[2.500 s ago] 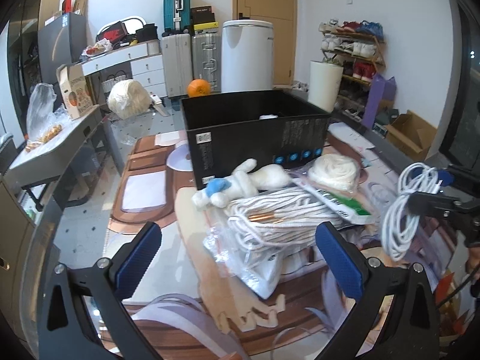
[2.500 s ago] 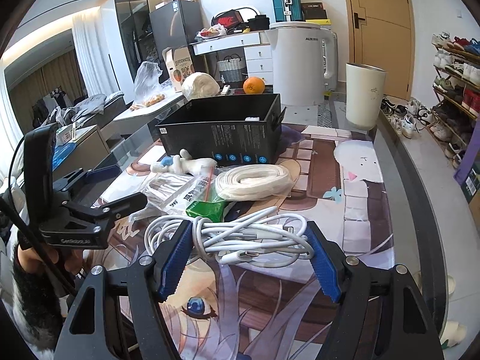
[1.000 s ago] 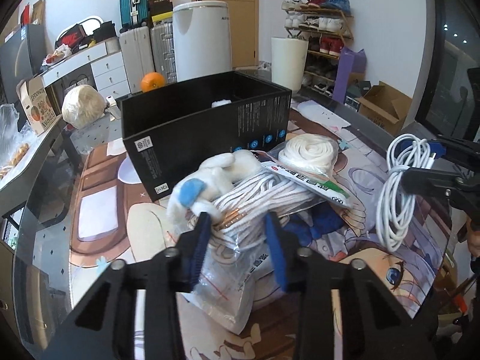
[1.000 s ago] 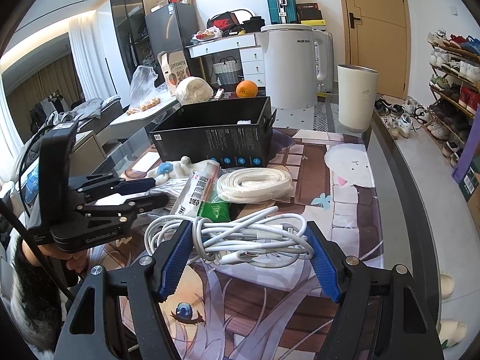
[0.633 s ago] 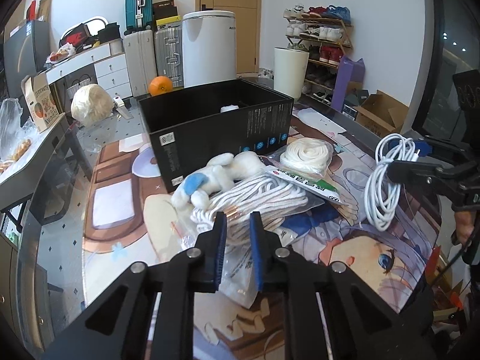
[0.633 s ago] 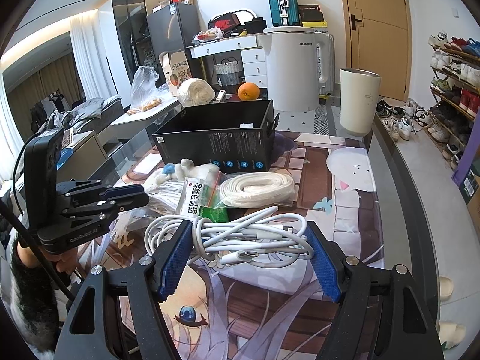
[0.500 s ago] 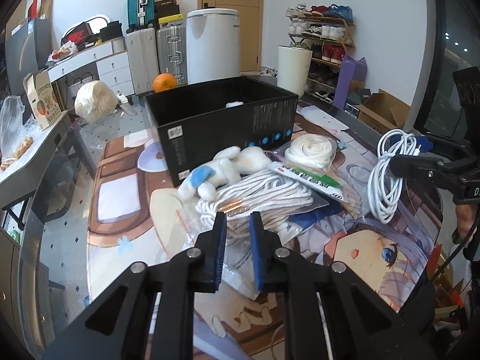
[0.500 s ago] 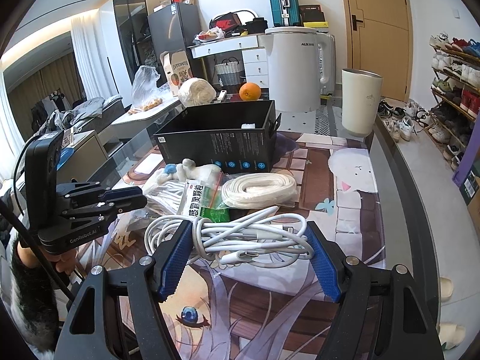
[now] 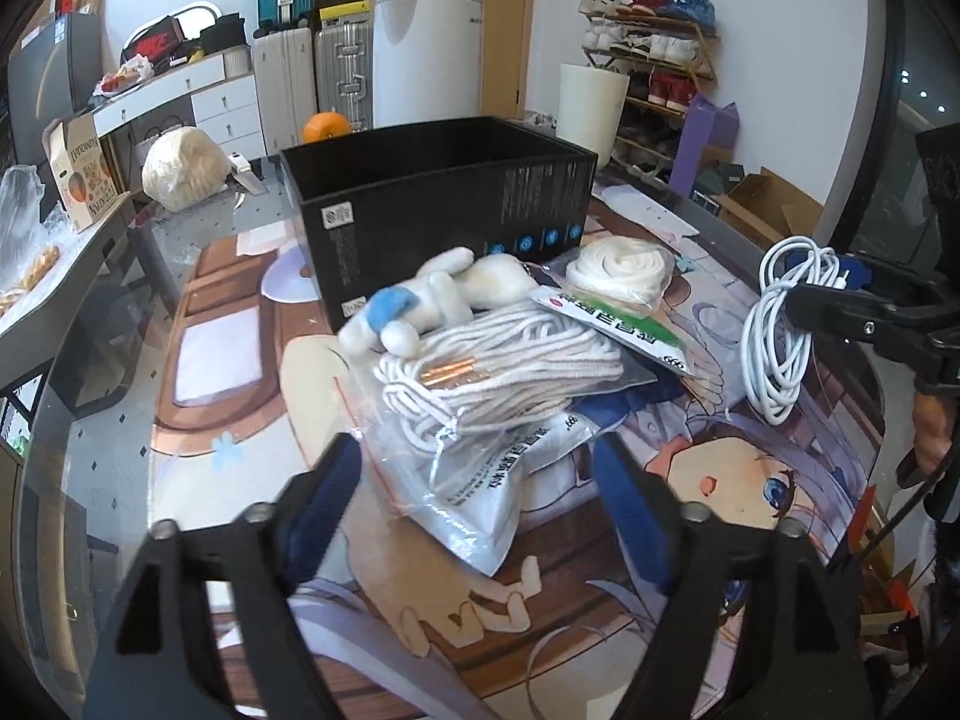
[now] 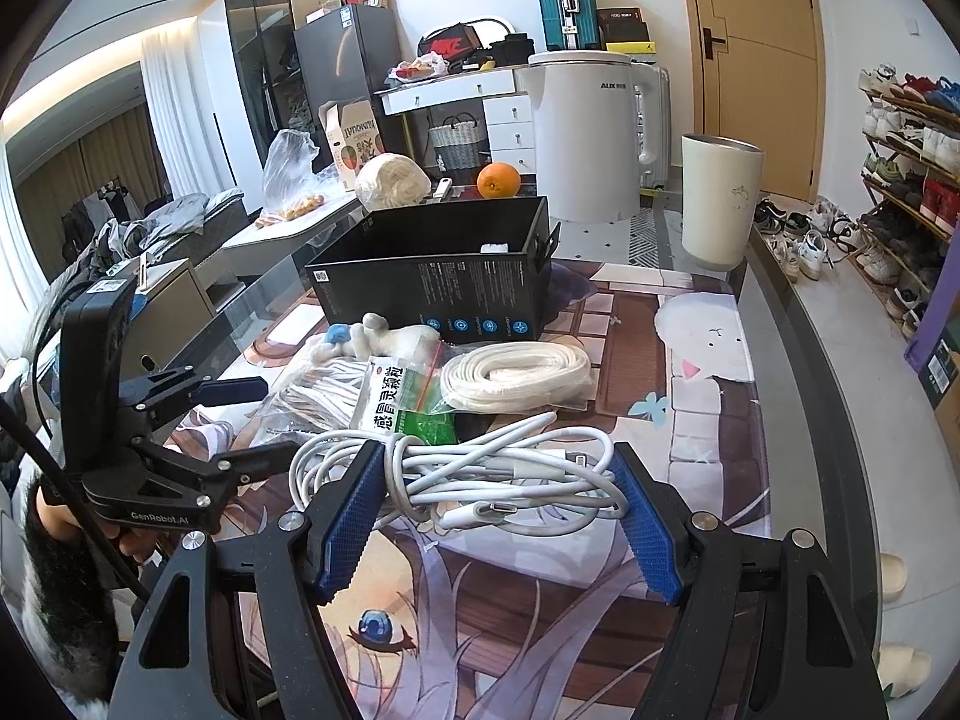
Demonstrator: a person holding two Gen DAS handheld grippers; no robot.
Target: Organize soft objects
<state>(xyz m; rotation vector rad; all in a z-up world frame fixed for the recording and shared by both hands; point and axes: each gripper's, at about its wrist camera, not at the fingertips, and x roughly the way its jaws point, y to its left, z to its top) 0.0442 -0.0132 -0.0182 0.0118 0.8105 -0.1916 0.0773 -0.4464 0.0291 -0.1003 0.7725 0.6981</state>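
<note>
1. Two handheld grippers are seen over a glass-topped table (image 9: 108, 396) covered by a printed cartoon mat (image 10: 708, 420).
2. The left gripper (image 9: 480, 498) is pointed down at the bagged rope, and its jaws are opening; the blue pads stand apart on either side of the near corner of the clear bag (image 9: 498, 480), with no pad pressed on it.
3. A bundle of white rope (image 9: 510, 366) with copper-coloured bands is sealed in that bag, which lies near the middle of the mat.
4. A white plush toy (image 9: 444, 300) with a blue patch is laid on the far end of the rope bag, just in front of the black box.
5. The black box (image 9: 444, 204), open at the top, is set toward the far edge of the mat; a small white item is visible inside it in the right wrist view.
6. A green-and-white packet (image 10: 408, 402) is rested across the rope bag, and a coil of white cord (image 10: 516, 372) in a clear wrapper lies beside it, toward the right edge.
7. The right gripper (image 10: 498, 504) is clamped on a bundle of white charging cable (image 10: 480, 474), which is lifted clear of the mat between the blue pads.
8. An orange (image 10: 498, 180), a white kettle (image 10: 588, 138) and a cream cup (image 10: 720, 204) are placed along the far edge of the table.
</note>
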